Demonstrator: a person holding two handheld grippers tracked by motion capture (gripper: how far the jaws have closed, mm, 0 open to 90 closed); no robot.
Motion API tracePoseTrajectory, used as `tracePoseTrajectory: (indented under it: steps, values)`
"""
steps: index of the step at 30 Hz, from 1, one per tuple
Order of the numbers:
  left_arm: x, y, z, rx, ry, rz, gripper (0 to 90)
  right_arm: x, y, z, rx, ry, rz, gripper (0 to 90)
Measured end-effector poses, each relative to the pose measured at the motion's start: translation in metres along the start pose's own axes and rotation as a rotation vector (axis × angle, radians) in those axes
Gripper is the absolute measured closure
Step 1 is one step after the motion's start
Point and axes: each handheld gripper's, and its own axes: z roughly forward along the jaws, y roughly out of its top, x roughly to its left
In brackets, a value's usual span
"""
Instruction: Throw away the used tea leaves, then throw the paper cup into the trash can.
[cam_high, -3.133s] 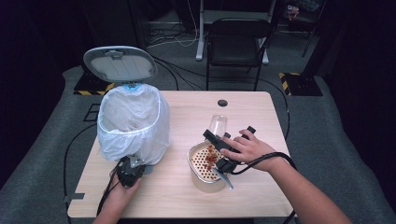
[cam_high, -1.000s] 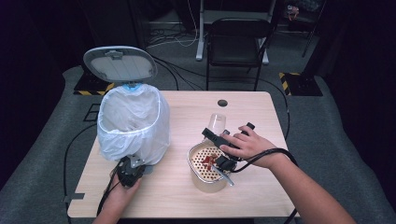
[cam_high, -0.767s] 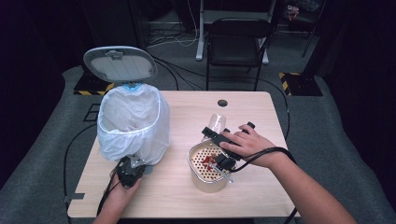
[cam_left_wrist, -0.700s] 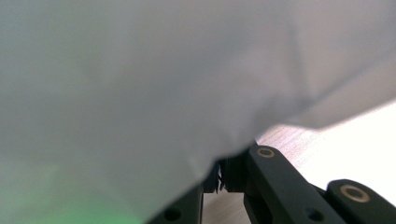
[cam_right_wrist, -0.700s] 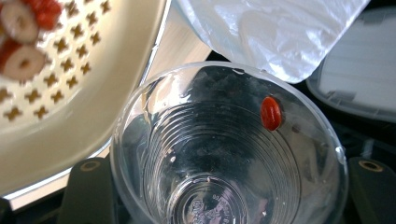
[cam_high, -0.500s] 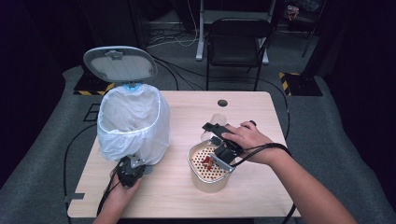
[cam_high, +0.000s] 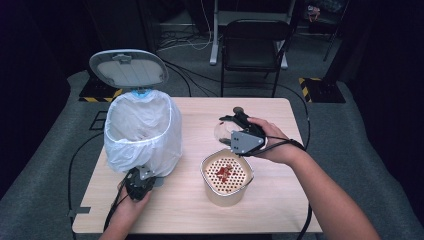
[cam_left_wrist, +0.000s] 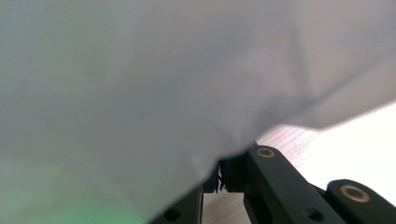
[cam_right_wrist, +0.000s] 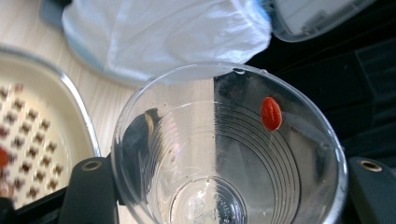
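Right gripper (cam_high: 235, 131): I had it clasping the clear plastic cup (cam_right_wrist: 229, 154), right of centre, above the strainer bowl (cam_high: 227, 176).
Cup writing: embossed base mark, unreadable; one red berry (cam_right_wrist: 271, 113) stuck inside.
Left gripper (cam_high: 139, 183): I kept it clenched at the near-left white bin bag (cam_high: 142, 131).
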Motion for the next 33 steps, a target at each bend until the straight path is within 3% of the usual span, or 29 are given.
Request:
tracePoseTrajectory:
  steps: [2, 8, 14, 17, 24, 26, 33]
  values:
    - [0.0, 0.0, 0.0, 0.001, 0.0, 0.0, 87.4, -0.007, -0.001, -0.001, -0.017, 0.01, 0.077, 33.0]
    - [0.001, 0.0, 0.0, -0.002, -0.01, -0.006, 87.4, -0.024, -0.007, -0.003, -0.063, 0.044, 0.237, 33.0]
    - [0.0, 0.0, 0.0, -0.002, -0.006, -0.004, 87.4, -0.028, -0.015, 0.003, -0.085, 0.111, 0.451, 33.1]
    - [0.001, 0.0, 0.0, -0.005, -0.009, -0.008, 87.4, -0.027, -0.017, 0.008, -0.089, 0.137, 0.522, 33.2]
    - [0.001, 0.0, 0.001, -0.009, -0.012, -0.008, 87.4, -0.037, -0.009, 0.015, -0.044, 0.154, 0.66, 33.1]
    - [0.001, 0.0, 0.0, -0.004, -0.012, -0.005, 87.4, -0.042, -0.005, 0.016, -0.053, 0.169, 0.704, 33.3]
    - [0.002, 0.0, 0.0, -0.001, -0.017, -0.008, 87.4, -0.06, 0.013, 0.02, -0.046, 0.16, 0.763, 33.9]
